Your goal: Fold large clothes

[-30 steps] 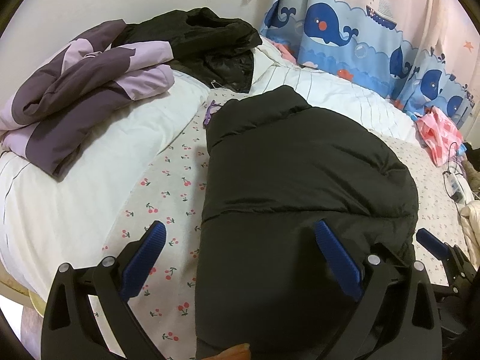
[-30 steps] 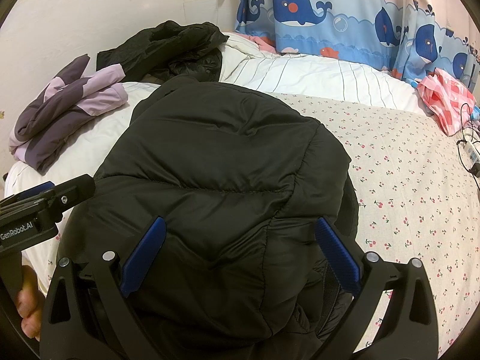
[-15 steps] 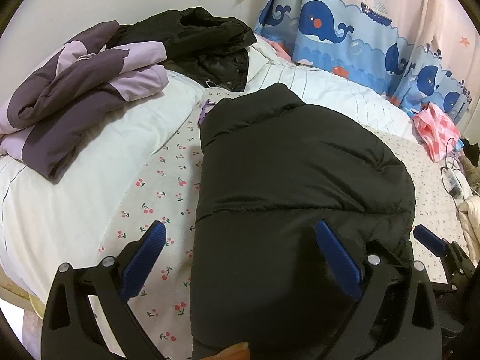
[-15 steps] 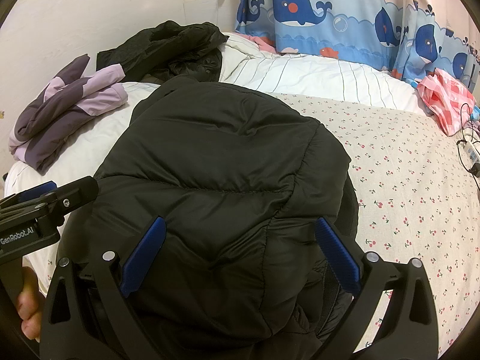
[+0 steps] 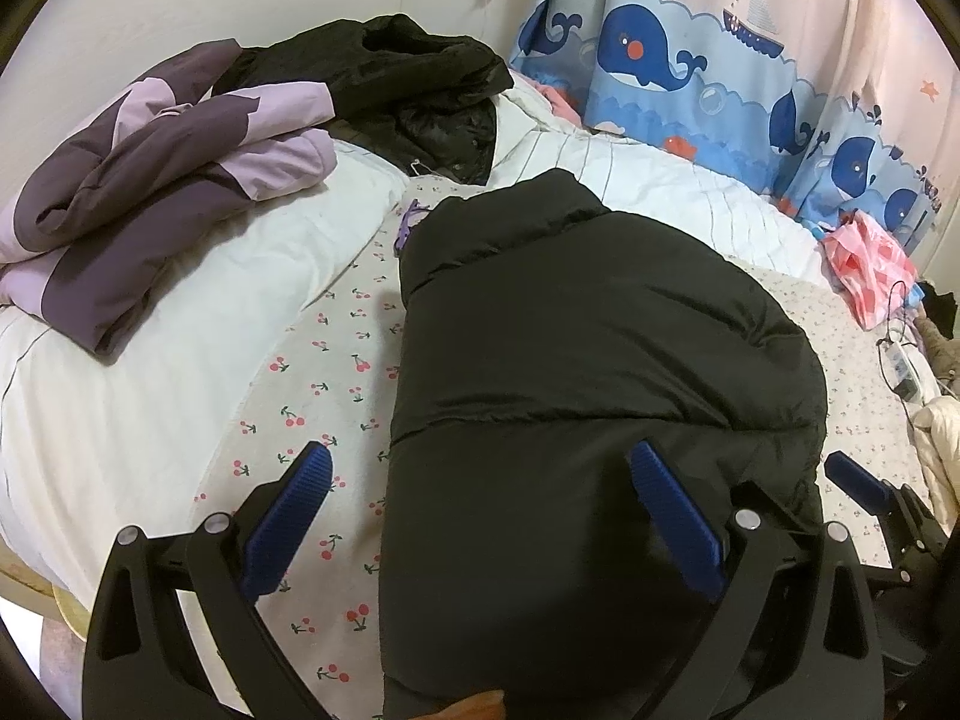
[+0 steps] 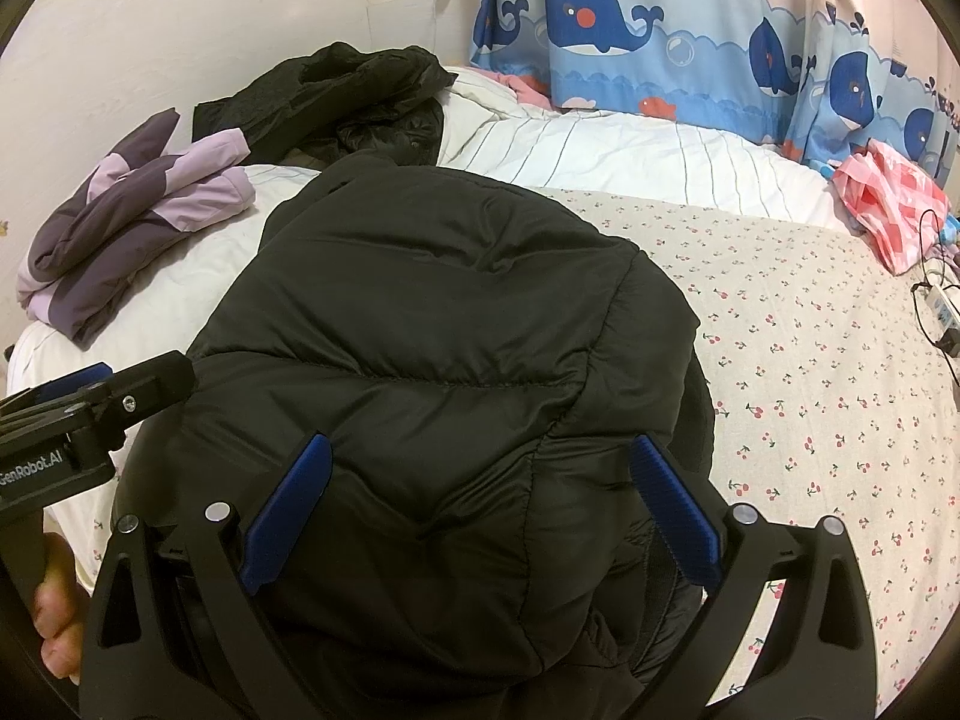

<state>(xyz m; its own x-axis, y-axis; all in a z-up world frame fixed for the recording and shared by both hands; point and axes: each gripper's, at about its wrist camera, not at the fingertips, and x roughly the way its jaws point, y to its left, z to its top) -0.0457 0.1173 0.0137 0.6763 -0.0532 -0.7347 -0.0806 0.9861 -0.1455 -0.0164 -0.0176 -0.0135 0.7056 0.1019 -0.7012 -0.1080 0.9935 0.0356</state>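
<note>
At nine to ten o'clock in both views a folded purple-and-lilac jacket (image 5: 150,204) lies on the white quilt (image 5: 198,324) that covers the left side of the bed; just beyond it, toward eleven o'clock, a crumpled black coat (image 5: 414,96) sits against the wall, touching the purple jacket's far edge; the left claw (image 5: 486,516) hangs released at six o'clock of its own view, its left blue finger over the cherry-print sheet (image 5: 324,372) and its right blue finger over the black puffer jacket (image 5: 588,360), so that the jacket's left edge runs up between the two fingers; the puffer jacket, the thing being folded, lies in a thick, compact bundle at the centre of the bed, its collar end pointing toward twelve o'clock and its near end reaching the lower edge of both views; the right claw (image 6: 480,510) is likewise released, both blue fingers spread wide above the jacket's near end and gripping nothing; whether they touch the fabric cannot be told; in the right wrist view the left tool's black body shows at eight o'clock with the person's fingers below it; a whale-print curtain (image 6: 660,30) hangs from twelve to two o'clock behind a striped white duvet (image 6: 630,156); at two to three o'clock a pink checked cloth (image 6: 888,204) lies on the sheet beside a white power strip (image 6: 945,312) with a black cable.
</note>
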